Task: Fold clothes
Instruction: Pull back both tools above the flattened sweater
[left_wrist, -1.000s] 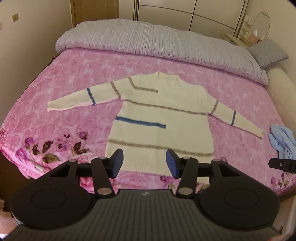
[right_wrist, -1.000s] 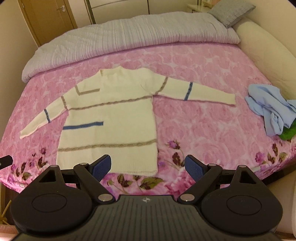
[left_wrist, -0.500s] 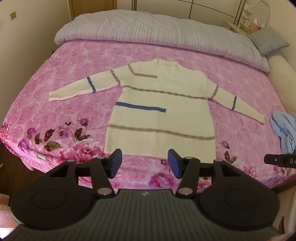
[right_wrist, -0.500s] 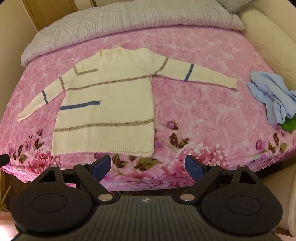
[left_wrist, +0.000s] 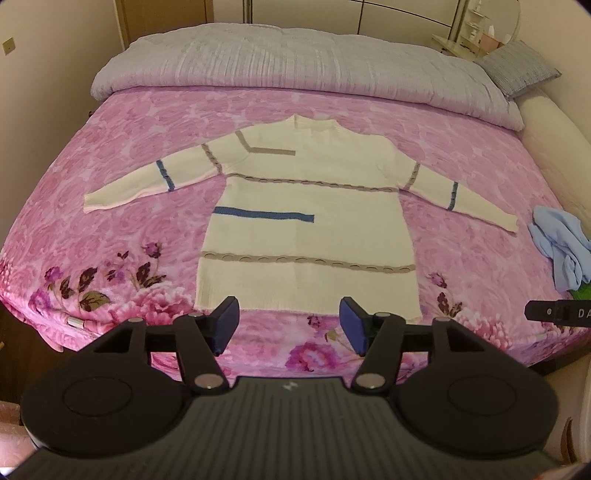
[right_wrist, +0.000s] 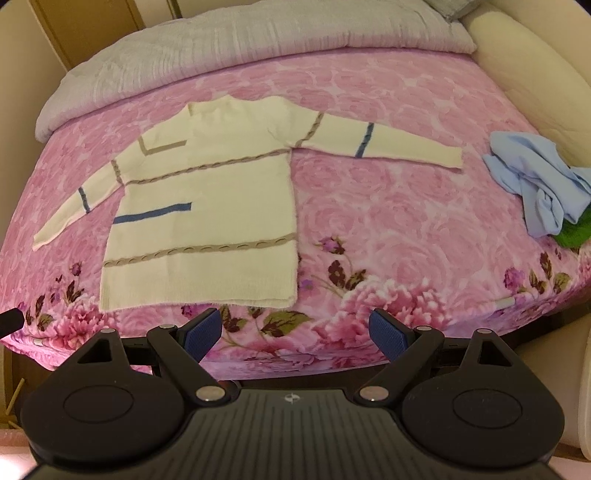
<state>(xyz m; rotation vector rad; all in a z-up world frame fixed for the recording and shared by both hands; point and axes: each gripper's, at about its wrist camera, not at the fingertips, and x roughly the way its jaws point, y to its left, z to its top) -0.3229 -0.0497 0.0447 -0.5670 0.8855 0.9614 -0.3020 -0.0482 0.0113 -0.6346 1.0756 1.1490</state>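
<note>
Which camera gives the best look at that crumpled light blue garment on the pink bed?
The right wrist view: the light blue garment lies whole there, its folds clear, with something green under its near edge. In the left wrist view the same garment sits at the far right border, squeezed and partly cut off.

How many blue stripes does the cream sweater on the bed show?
3: one across the sweater front, one on the picture-left sleeve, one on the picture-right sleeve. The underside is hidden.

Cream sweater (left_wrist: 306, 221) with blue and tan stripes — on a pink bedspread (left_wrist: 110, 221) patterned with roses and darker flowers. Grey ribbed duvet (left_wrist: 288, 62); light-blue garment (right_wrist: 535, 181) beside something green (right_wrist: 576, 232).
</note>
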